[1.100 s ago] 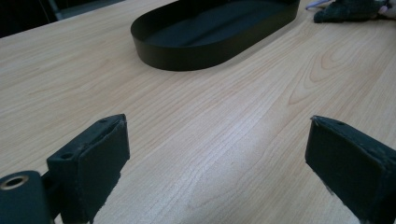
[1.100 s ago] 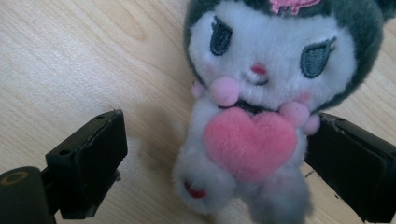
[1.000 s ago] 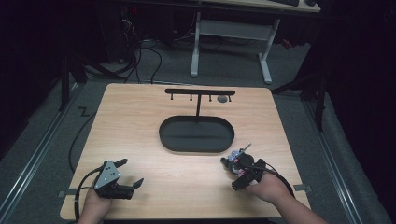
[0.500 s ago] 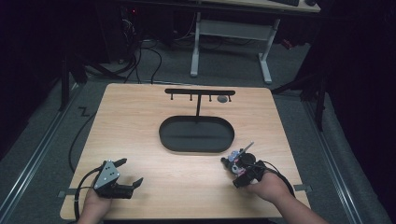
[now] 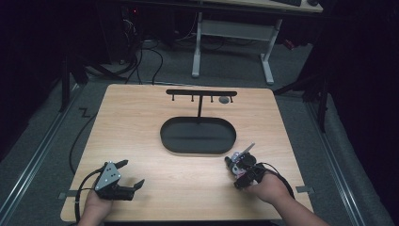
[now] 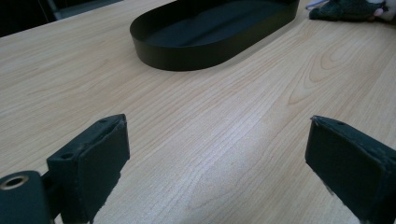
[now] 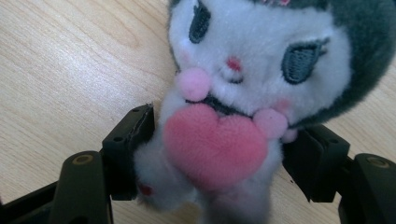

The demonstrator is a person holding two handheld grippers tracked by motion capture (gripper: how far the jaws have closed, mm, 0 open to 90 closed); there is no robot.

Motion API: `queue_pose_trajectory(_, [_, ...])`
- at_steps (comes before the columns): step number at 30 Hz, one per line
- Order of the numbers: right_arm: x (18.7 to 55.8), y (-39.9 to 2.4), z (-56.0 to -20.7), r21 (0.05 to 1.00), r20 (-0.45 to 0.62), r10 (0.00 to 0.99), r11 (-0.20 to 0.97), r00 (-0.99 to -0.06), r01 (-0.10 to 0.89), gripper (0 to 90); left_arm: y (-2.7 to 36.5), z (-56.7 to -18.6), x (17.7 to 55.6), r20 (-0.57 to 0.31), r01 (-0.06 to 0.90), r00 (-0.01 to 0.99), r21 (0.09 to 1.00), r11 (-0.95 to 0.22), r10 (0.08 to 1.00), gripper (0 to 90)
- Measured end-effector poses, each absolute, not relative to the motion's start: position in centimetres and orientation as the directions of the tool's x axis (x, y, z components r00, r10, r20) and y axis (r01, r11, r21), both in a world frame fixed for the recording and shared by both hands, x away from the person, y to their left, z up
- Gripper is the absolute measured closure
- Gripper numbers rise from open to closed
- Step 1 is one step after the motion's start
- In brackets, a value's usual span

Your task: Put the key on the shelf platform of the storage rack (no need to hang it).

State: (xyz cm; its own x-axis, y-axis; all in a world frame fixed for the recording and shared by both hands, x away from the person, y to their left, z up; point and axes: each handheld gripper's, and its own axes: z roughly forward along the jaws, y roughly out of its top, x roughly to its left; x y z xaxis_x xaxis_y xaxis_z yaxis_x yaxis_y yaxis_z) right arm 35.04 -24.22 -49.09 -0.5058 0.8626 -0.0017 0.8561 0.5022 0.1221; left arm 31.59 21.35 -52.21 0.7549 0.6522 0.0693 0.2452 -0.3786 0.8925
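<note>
At about 7 o'clock on the table [image 5: 141, 122] the left gripper [image 5: 129, 174] is held low over bare wood with its jaws wide apart and nothing between them, probably parked there so that the middle is left free for the other hand. At the centre an oval black tray [image 5: 164, 136] is set, with a hook stand [image 5: 200, 92] rising at its 12 o'clock edge; a place for the toy to be hung or dropped is likely meant. At about 4 o'clock the right gripper [image 5: 234, 162] has just been closing, and a plush toy [image 5: 241, 157] is clamped between its pads, low on the body.

In the high view the toy is seen as little more than a small pale lump. The right gripper view shows its face, the pink heart [image 7: 214, 145] on its chest and the pads pressed into the fur at both flanks. In the left gripper view the tray wall [image 6: 196, 58] is seen from the side
</note>
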Motion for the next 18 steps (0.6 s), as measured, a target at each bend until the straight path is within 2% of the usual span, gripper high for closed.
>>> queue_pose_trajectory(11, [35.1,-24.2,-49.1,0.114,0.005,0.867,0.494,-0.498,0.862,37.3,21.3,-52.3,31.7,0.068,0.245,0.757,0.892,-0.379,0.650,6.9])
queue_pose_trajectory(14, [35.1,-24.2,-49.1,0.115,-0.005,0.865,0.499,-0.501,0.859,40.1,21.3,-52.3,31.7,0.065,0.248,0.755,0.892,-0.377,0.652,6.9])
queue_pose_trajectory(15, [35.1,-24.1,-48.8,0.131,-0.015,0.863,0.502,-0.505,0.855,45.0,21.4,-52.3,31.8,0.064,0.251,0.754,0.892,-0.377,0.654,6.9])
queue_pose_trajectory(18, [35.2,-24.1,-48.1,0.155,-0.023,0.864,0.500,-0.503,0.852,46.6,21.4,-52.2,31.6,0.071,0.243,0.756,0.893,-0.379,0.651,7.0])
